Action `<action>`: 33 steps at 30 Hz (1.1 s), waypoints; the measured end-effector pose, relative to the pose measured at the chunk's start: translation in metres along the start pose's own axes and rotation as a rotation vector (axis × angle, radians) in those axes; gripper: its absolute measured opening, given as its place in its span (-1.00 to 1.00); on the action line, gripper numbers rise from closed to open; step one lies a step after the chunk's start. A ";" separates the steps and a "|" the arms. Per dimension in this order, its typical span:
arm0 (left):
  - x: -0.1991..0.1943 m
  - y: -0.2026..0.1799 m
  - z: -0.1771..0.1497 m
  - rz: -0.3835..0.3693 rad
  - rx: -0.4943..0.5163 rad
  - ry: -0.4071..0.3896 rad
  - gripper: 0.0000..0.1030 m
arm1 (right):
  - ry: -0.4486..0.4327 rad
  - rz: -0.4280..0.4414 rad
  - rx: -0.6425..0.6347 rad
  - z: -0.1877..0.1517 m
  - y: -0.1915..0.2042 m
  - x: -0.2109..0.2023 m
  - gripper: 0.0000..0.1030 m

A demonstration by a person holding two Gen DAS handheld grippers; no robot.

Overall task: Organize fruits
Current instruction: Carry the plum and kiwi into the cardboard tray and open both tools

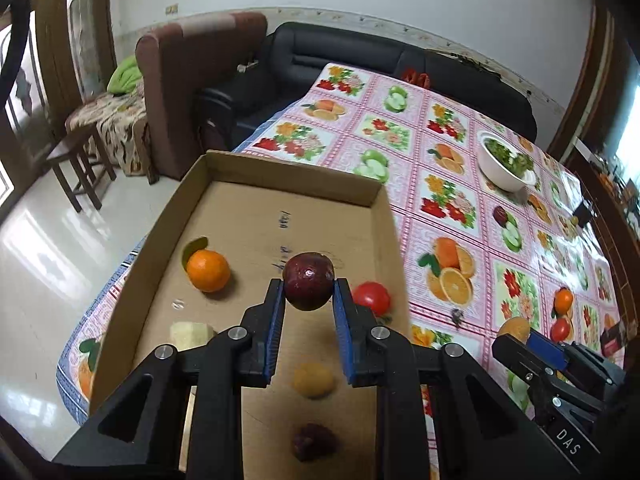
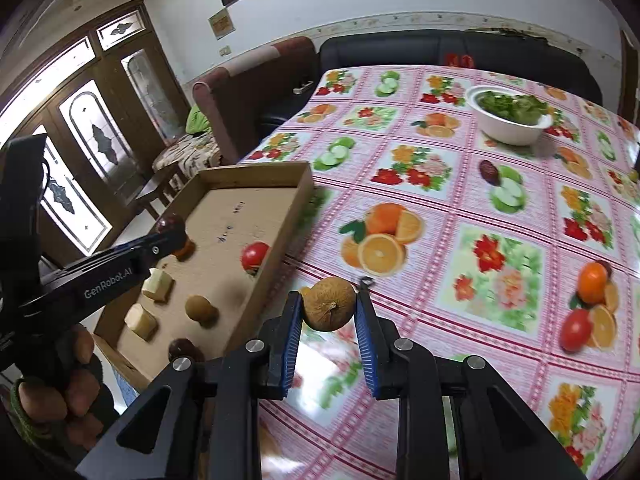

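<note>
My left gripper [image 1: 308,288] is shut on a dark red round fruit [image 1: 308,282] and holds it above the shallow cardboard tray [image 1: 288,170]. In the tray lie an orange [image 1: 208,271], a red tomato [image 1: 372,298], a yellow-brown fruit [image 1: 313,380], a dark purple fruit [image 1: 313,442] and pale cut pieces [image 1: 188,334]. My right gripper [image 2: 329,308] is shut on a brown round fruit [image 2: 329,309] over the tablecloth, just right of the tray [image 2: 296,208]. On the cloth to the right lie a dark fruit [image 2: 489,172], an orange [image 2: 593,278] and a tomato [image 2: 576,330].
A white bowl of greens [image 2: 510,114] stands at the far side of the flower-and-fruit patterned table [image 2: 440,208]. A black sofa [image 1: 380,56] and a brown armchair [image 1: 188,80] stand behind the table. A hand [image 2: 68,392] grips the left tool's handle.
</note>
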State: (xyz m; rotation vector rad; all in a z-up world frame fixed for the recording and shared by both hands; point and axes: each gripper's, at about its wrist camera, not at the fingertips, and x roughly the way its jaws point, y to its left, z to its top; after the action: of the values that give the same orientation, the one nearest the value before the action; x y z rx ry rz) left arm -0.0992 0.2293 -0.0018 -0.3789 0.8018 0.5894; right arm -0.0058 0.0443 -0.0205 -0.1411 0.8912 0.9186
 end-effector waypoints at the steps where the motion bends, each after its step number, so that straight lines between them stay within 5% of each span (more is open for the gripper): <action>1: 0.003 0.005 0.004 0.000 -0.010 0.007 -0.58 | 0.001 0.010 -0.002 0.002 0.002 0.003 -0.48; 13: 0.056 0.057 0.063 0.089 -0.105 0.076 -0.57 | 0.039 0.111 -0.061 0.061 0.058 0.081 -0.49; 25: 0.105 0.055 0.061 0.122 -0.103 0.226 -0.57 | 0.162 0.080 -0.155 0.070 0.086 0.149 -0.49; 33: 0.105 0.053 0.060 0.138 -0.101 0.235 -0.56 | 0.184 0.077 -0.173 0.069 0.087 0.155 -0.40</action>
State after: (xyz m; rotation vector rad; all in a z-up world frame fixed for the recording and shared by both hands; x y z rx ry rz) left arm -0.0409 0.3391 -0.0483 -0.4944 1.0319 0.7248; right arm 0.0164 0.2280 -0.0664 -0.3468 0.9916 1.0674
